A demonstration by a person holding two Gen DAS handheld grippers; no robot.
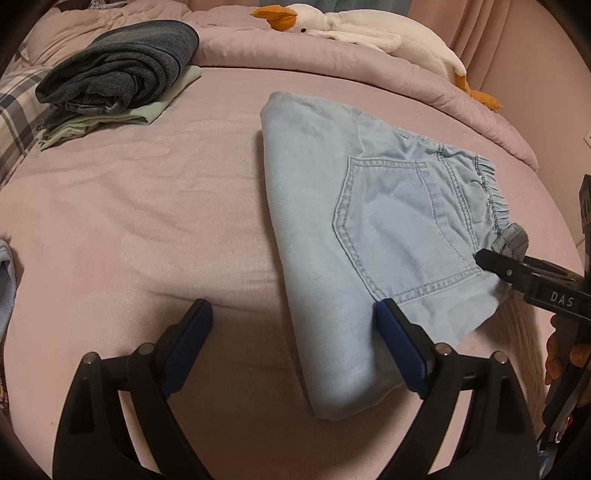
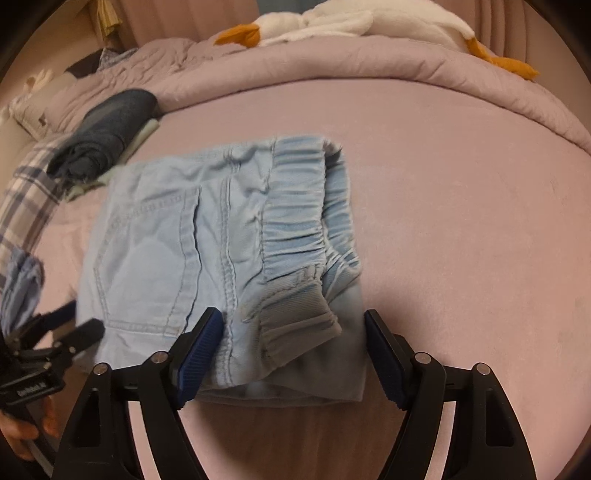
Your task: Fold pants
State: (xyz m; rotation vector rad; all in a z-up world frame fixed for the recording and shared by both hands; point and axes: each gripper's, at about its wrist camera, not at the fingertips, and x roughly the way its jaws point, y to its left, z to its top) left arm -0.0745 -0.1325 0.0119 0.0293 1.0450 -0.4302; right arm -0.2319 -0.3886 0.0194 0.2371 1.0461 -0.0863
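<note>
Trouble closest in: left gripper [image 1: 295,332] spread wide over the pink sheet [image 1: 129,221], nothing pinched, its right side just at the near edge of the folded pants [image 1: 332,221]. Easy to drag that edge on a careless sweep and spill the fold open.

Right gripper [image 2: 291,350] likewise spread, straddling the near right corner where grey cuff [image 2: 299,314] and gathered waistband [image 2: 295,221] pile up. No squeeze visible there. Closing on the top layer only: likely to peel the stack apart. Closing too deep: likely to bunch sheet in with denim.

Pants in the middle of the bed, folded into a compact block, back pocket [image 1: 399,229] up. Close to done, judging by the shape. Next move probably a carry to the pile at far left, with sagging layers a real hazard if gripped at one end only.

Hard to read:
- Lower layers of the pants hidden.
- Actual contact between fingers [image 2: 201,350] and cloth impossible to settle.
- Hand [image 1: 565,354] on the right tool cut off at the frame edge.
- Blue cloth [image 1: 5,266] at near left mostly out of view.
- Farther off, dark folded stack [image 1: 118,66] on a pale green garment [image 1: 147,110], number of pieces unclear.
- Farthest, plush goose [image 1: 369,29] on the rolled duvet [image 1: 332,62], partly cropped.
</note>
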